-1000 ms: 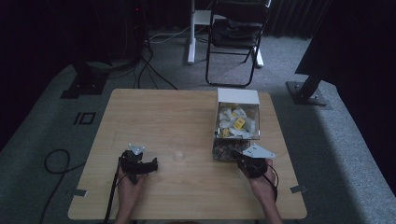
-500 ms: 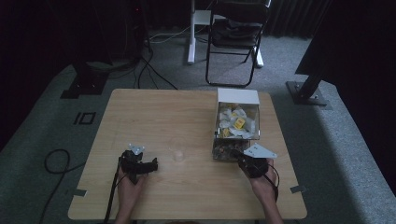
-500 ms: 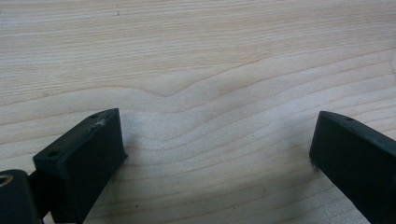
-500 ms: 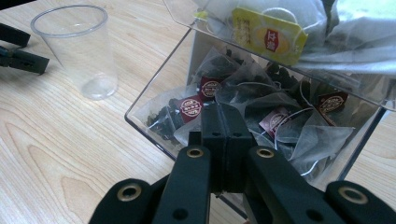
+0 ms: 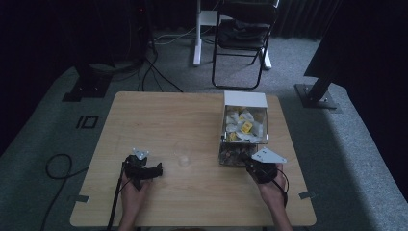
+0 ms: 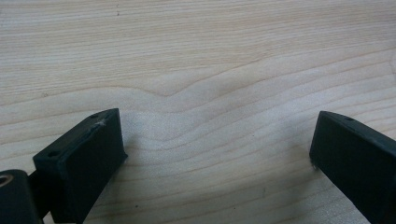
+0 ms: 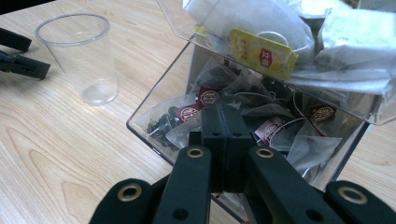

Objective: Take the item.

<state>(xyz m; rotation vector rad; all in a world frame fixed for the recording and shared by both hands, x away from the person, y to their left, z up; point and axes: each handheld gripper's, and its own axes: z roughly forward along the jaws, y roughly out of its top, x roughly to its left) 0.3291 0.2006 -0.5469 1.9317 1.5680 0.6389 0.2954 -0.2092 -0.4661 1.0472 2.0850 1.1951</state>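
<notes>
The wooden table (image 5: 192, 120) is carrying a clear two-tier box of tea bags (image 7: 261, 112) near its right edge and an empty clear cup (image 7: 81, 56) standing left of it. Nothing is shifting since a second ago: the right gripper (image 7: 225, 119) is still waiting at the lower tier's mouth, jaws pressed together on nothing, so no bag is picked yet. The left gripper (image 6: 215, 154) is resting low over bare wood, jaws wide apart.

Hidden and cropped items
Right hand-held gripper (image 7: 223, 122): tips mask tea bags (image 7: 275, 126) in clear box (image 7: 154, 105); box top cropped. Left hand-held gripper (image 6: 217, 149): right jaw cut by edge. Tag print too small to read.
</notes>
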